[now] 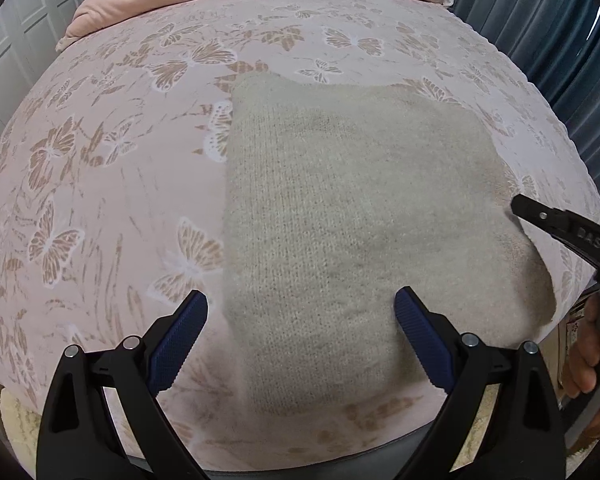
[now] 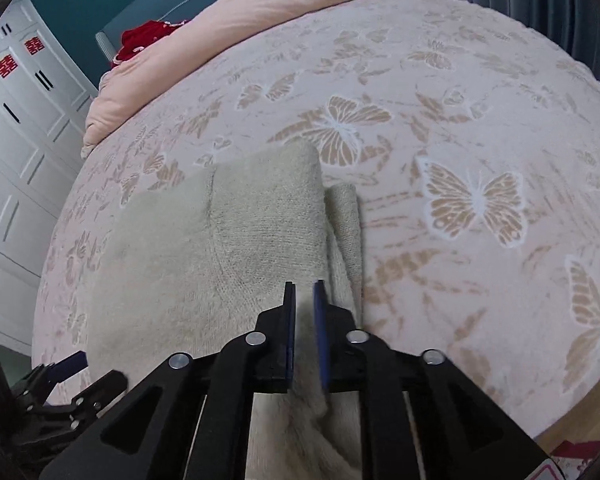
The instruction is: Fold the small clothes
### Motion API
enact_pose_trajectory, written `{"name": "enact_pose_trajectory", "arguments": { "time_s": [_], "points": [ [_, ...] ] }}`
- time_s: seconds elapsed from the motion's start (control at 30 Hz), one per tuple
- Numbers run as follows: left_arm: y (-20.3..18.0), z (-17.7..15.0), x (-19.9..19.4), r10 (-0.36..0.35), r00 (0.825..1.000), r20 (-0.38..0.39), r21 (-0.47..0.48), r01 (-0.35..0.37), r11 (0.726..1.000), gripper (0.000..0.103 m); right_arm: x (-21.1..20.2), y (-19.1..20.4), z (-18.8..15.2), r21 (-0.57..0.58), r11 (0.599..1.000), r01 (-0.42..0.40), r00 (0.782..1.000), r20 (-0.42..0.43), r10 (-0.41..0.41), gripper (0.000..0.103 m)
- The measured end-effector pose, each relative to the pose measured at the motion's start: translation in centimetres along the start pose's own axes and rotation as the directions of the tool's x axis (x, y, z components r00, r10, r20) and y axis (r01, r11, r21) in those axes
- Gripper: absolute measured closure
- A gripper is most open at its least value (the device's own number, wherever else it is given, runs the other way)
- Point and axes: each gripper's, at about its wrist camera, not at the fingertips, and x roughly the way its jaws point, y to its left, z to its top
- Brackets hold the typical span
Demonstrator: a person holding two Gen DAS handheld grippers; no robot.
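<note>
The left gripper (image 1: 300, 312) points steeply downward with its jaws spread wide, the blue ribbed pads (image 1: 178, 344) well apart and nothing pressed between them; in the right wrist view it shows at the lower left edge, low and to the side of the other tool. The right gripper (image 2: 304, 300) also tilts downward; its jaws stand close together with a narrow gap between the blue pads (image 2: 320, 320), and no pad is seen pressing on anything. At the right edge of the left wrist view, the person's right hand (image 1: 592, 352) curls its fingers around that gripper's black handle.
</note>
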Motion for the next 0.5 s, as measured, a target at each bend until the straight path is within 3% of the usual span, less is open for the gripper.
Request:
{"name": "enact_pose_trajectory", "arguments": {
  "time_s": [0.07, 0.13, 0.23, 0.33, 0.5],
  "points": [
    [0.0, 0.0, 0.1, -0.025, 1.000, 0.005, -0.005, 0.025, 1.000, 0.010, -1.6, -0.3, -0.9, -0.009, 0.999, 0.035, 0.999, 0.028, -0.035, 0.045],
    [0.2, 0.1, 0.2, -0.071, 0.997, 0.010, -0.016, 0.071, 0.997, 0.009, -1.9, -1.0, -1.9, 0.016, 0.999, 0.037, 0.999, 0.012, -0.037, 0.040],
    [1.3, 0.3, 0.9, -0.132, 0.991, 0.015, -0.093, 0.133, 0.987, 0.005, -0.5, -2.2, -3.7, 0.088, 0.995, -0.039, 0.997, -0.057, 0.044, 0.035],
    [2.2, 0.5, 3.4, -0.137, 0.988, -0.068, -0.145, 0.126, 0.981, 0.005, 1.5, -2.4, -5.1, 0.127, 0.990, -0.066, 0.990, -0.119, 0.081, 0.031],
    [3.5, 0.7, 5.9, -0.266, 0.957, -0.113, -0.259, 0.230, 0.938, 0.005, 3.4, -2.2, -5.6, 0.203, 0.966, -0.163, 0.974, -0.120, 0.190, 0.019]
  ]
}}
